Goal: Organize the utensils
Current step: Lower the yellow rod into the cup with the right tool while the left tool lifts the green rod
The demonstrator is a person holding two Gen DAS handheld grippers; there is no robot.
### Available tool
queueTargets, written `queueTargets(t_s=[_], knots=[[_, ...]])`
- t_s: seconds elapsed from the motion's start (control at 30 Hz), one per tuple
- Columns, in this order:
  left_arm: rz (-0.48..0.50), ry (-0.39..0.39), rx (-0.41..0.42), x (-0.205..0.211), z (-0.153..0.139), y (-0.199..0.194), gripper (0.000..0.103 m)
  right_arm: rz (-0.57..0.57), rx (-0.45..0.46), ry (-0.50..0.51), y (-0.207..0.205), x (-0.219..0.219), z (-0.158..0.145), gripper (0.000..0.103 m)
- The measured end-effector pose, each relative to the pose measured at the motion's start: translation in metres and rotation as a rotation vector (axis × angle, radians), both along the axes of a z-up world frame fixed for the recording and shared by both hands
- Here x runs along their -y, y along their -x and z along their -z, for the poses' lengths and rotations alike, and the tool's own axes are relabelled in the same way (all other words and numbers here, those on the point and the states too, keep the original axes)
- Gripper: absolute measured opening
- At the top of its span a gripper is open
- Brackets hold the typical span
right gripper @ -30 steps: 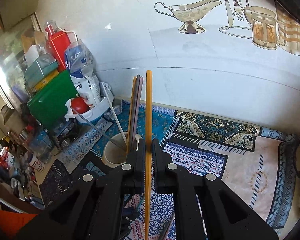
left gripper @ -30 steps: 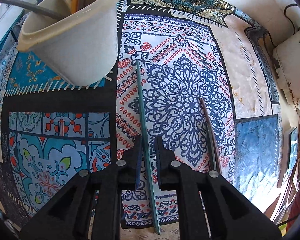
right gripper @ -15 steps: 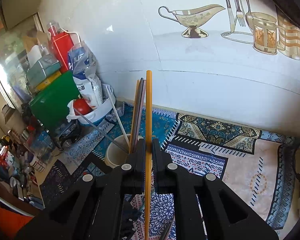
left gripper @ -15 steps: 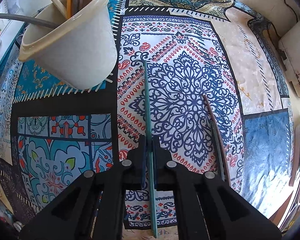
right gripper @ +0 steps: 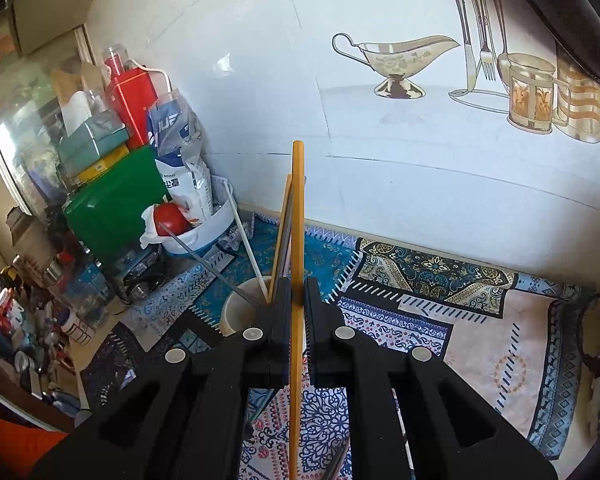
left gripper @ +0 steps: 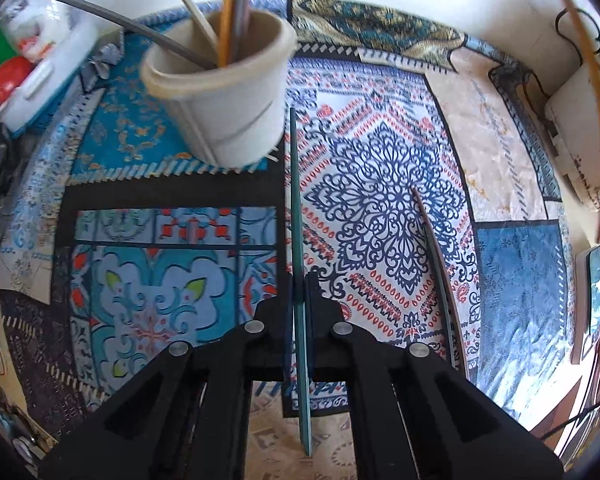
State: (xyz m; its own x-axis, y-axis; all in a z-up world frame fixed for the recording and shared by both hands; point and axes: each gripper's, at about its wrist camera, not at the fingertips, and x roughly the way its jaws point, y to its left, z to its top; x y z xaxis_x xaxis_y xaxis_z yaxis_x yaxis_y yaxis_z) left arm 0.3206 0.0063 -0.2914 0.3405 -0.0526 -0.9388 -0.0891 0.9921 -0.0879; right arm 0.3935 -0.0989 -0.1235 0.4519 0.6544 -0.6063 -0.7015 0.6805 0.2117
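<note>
The left tool (left gripper: 299, 292) pinches a teal stick (left gripper: 296, 200) lifted off the patterned worktop (left gripper: 380, 184), its far tip just right of the cup (left gripper: 220, 92); the right tool (right gripper: 297, 300) pinches a yellow stick (right gripper: 298, 220) upright, near the cup. Next, I judge, each stick must tip up and clear the cup's rim among the leaning sticks. A brown stick (left gripper: 434, 252) waits on open cloth to the right.

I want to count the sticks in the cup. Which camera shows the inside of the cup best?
The left wrist view. It looks down into the beige cup, showing its whole rim and the sticks inside. In the right wrist view the right gripper hides most of the cup.
</note>
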Motion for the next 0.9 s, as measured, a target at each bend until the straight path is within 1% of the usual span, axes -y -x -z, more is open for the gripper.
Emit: queueTargets(t_s=[0.1, 0.3, 0.33, 0.57, 0.9], knots=[[-0.029, 0.001, 0.056, -0.01, -0.021, 0.013, 0.003, -0.008, 0.014, -0.004, 0.005, -0.006, -0.004, 0.005], [-0.094, -0.001, 0.181, -0.037, -0.06, 0.025, 0.003, -0.025, 0.042, -0.017, 0.011, -0.022, -0.012, 0.005], [-0.103, -0.002, 0.201, -0.039, -0.063, 0.02, 0.003, -0.029, 0.046, -0.022, 0.012, -0.024, -0.013, 0.005], [-0.172, 0.0, 0.336, -0.066, -0.109, 0.024, 0.002, -0.048, 0.073, -0.06, 0.008, -0.043, -0.022, 0.005], [-0.215, 0.031, 0.5, -0.1, -0.175, 0.008, 0.002, -0.084, 0.099, -0.112, -0.014, -0.071, -0.025, 0.005]])
